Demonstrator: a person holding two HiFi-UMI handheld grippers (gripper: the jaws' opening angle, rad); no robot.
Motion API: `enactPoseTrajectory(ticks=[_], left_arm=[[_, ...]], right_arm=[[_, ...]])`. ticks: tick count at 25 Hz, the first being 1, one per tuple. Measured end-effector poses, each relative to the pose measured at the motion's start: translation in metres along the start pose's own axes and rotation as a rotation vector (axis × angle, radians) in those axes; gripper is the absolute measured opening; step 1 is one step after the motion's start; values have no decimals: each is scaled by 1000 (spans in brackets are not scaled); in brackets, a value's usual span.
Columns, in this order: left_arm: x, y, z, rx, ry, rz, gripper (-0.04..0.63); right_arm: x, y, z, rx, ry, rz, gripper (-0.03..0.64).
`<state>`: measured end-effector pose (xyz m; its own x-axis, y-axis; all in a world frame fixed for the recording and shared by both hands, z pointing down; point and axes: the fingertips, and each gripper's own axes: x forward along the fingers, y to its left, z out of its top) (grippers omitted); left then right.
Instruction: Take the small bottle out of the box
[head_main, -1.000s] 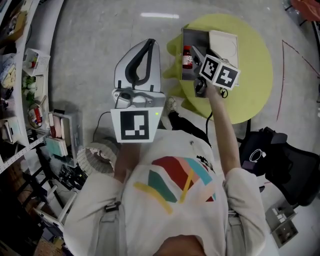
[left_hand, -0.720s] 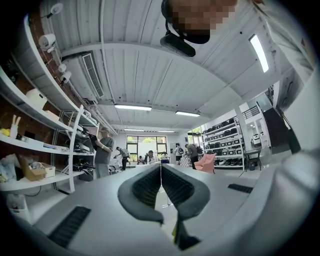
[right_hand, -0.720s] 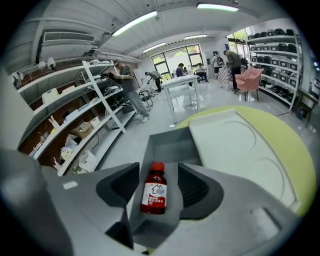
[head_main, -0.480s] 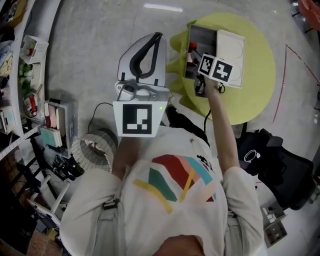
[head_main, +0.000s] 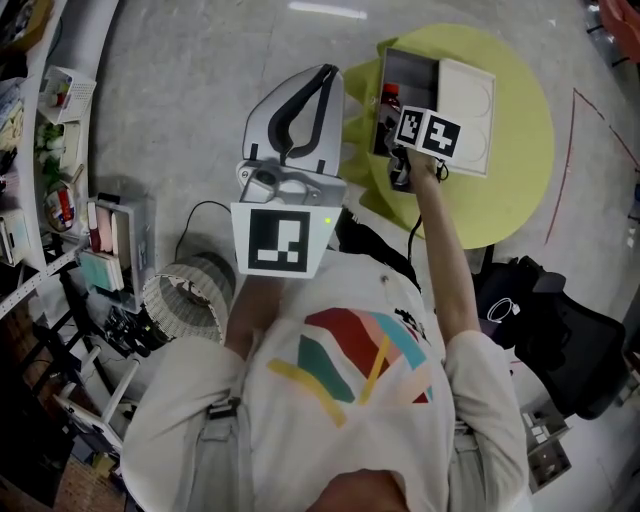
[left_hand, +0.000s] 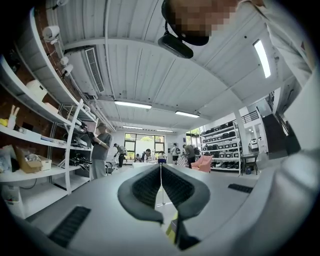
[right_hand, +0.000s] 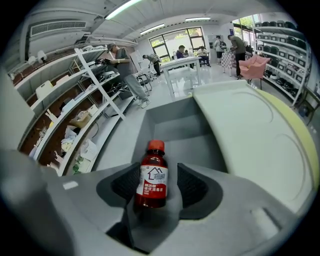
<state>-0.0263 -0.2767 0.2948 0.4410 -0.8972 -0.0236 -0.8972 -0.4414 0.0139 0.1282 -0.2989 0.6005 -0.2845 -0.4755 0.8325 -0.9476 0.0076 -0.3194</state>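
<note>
The grey box (right_hand: 175, 132) holds the small bottle (right_hand: 152, 182). The right gripper (right_hand: 155, 175) has just been closing, its jaws flanking the bottle without squeezing. The left gripper (left_hand: 161, 168) is closed and empty.

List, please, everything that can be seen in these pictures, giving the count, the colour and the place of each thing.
small bottle: one, dark red with a red cap and white label, inside the box, between the right gripper's jaws
box: one, grey, open, on the table
lid: one, white, beside the box on the table
table: one, yellow-green, round, ahead of the person
shelves: several, white, cluttered, at the head view's left
left gripper: one, grey, jaws together, empty, off the table
right gripper: one, grey, jaws apart, just been closing around the small bottle, not gripping yet
</note>
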Motion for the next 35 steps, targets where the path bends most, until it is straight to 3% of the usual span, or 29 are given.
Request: enactPoseTrajectory(ticks=[6,11,20,25,35], left_arm=[[1,3,2,-24,-19,12,15],[0,1,3,-21,-18,6,15],[1,3,4,-23,-24,14,15],[2,4,5,-18,-23,9,15],[2,5,4,-31,-23,9,15]], right_arm=[[1,-2,-1,-19,26,-5,229],[11,-8,-15,-74,110,-33,224],[13,-12,-18,-119,130,-66,219],[18,-16,-20,-174,155,-130,218],[16,-16,-20,-182,151,-130,218]])
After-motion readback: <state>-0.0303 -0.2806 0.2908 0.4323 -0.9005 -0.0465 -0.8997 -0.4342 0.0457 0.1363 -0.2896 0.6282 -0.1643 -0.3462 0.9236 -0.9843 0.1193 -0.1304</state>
